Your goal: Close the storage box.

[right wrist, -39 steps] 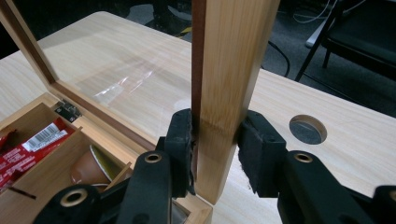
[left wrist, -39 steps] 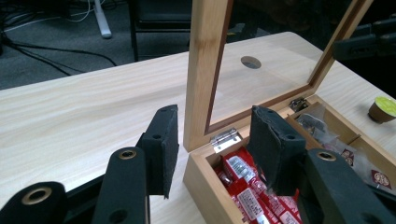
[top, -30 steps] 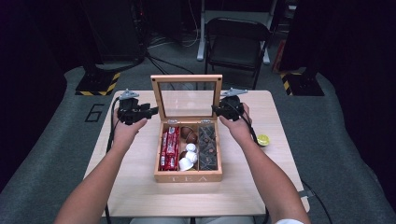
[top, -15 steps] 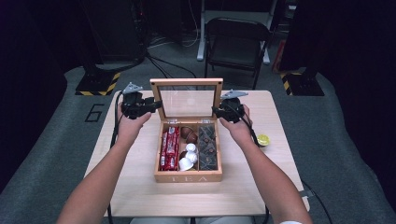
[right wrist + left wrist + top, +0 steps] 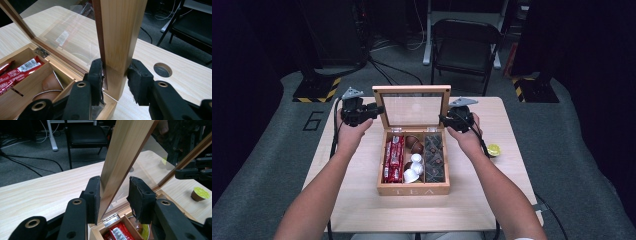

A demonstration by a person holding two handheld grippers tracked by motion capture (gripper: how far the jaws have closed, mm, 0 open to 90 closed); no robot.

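Beside the open wooden tea box (image 5: 413, 189), a small yellow-lidded capsule (image 5: 494, 149) sits on the pale wood table (image 5: 472, 200); a black folding chair (image 5: 464, 40) stands behind on grey carpet. Upright, its glass-paned lid (image 5: 412, 107) is pinched at both side rails: left gripper (image 5: 373, 110) has just closed on it, right gripper (image 5: 444, 120) clamps too.

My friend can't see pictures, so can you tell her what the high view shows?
Two grippers, left gripper and right gripper, clamp the side edges of the upright glass lid of a wooden tea box on a light table. The box holds red packets, brown and white capsules and dark packets. A yellow-topped capsule sits at the right.
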